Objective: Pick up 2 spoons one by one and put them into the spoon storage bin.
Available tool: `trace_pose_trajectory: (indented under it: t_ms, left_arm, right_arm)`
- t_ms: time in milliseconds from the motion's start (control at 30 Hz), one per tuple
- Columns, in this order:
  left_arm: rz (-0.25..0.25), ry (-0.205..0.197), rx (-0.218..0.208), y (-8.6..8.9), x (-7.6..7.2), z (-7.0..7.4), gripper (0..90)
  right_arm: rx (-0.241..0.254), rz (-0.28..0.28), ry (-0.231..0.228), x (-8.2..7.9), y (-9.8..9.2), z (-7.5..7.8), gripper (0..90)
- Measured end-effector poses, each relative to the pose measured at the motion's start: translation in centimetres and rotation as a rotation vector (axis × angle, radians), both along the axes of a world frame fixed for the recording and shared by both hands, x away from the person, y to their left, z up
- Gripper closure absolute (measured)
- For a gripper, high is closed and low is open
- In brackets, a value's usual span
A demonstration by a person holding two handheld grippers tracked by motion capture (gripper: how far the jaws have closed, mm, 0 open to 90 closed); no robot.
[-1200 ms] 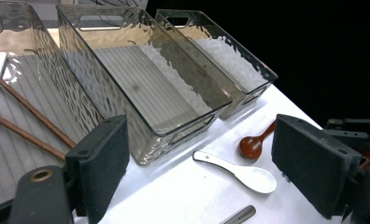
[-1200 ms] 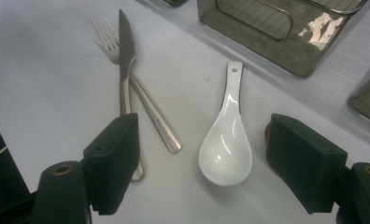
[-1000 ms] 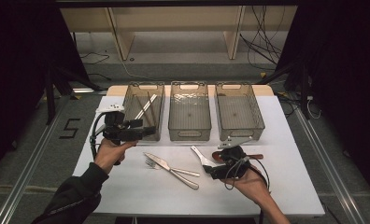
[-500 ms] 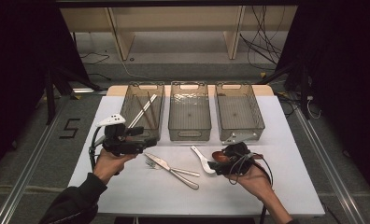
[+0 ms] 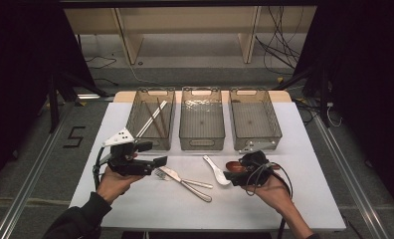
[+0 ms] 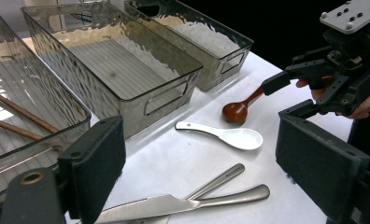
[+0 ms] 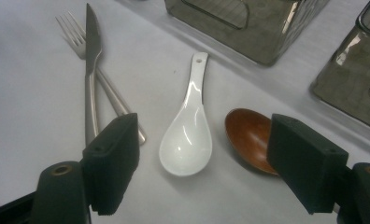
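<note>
Below, the right claw point(image 7: 202, 168), jaws apart, hovers over the white ceramic spoon point(image 7: 188, 130); the left claw point(image 6: 199, 168), jaws apart, hovers near the table knife point(image 6: 174, 205).

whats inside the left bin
The left bin holds chopsticks: brown ones and a pale pair, leaning along its length. The tinted near wall hides where their lower ends rest.

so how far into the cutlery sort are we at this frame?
Early. Done: only the chopsticks lie in the left bin; the middle bin and right bin hold nothing. In hand: nothing; the right gripper is open around the white spoon, the left gripper open over the knife. Left: knife, fork, white spoon, brown spoon, all on the table.
</note>
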State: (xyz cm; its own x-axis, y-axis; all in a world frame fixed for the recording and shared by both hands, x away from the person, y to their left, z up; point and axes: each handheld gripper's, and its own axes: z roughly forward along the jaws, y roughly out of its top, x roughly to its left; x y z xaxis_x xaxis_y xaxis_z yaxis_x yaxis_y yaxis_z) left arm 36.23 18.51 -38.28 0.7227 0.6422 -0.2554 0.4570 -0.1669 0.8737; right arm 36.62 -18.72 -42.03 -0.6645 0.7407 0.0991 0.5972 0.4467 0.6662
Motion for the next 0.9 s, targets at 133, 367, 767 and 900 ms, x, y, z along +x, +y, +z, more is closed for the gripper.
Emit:
trace_pose_trajectory:
  t_ms: [133,367,767,900]
  left_arm:
    - [-0.005,0.000,-0.001,-0.1,-0.2,0.0,15.7]
    - [-0.011,-0.006,0.005,-0.2,-0.7,-0.2,15.4]
    - [-0.003,-0.020,0.021,0.1,-1.3,-0.3,15.5]
    - [0.000,-0.022,0.014,0.3,-1.3,-0.4,15.5]
  right_arm:
    - [-0.012,0.001,0.001,0.4,-0.3,-0.1,26.8]
    - [-0.047,0.011,0.012,2.3,-2.2,0.3,26.9]
    - [-0.111,-0.111,0.069,5.6,-6.5,0.4,55.9]
    - [-0.161,-0.134,0.077,6.0,-6.9,-0.3,74.2]
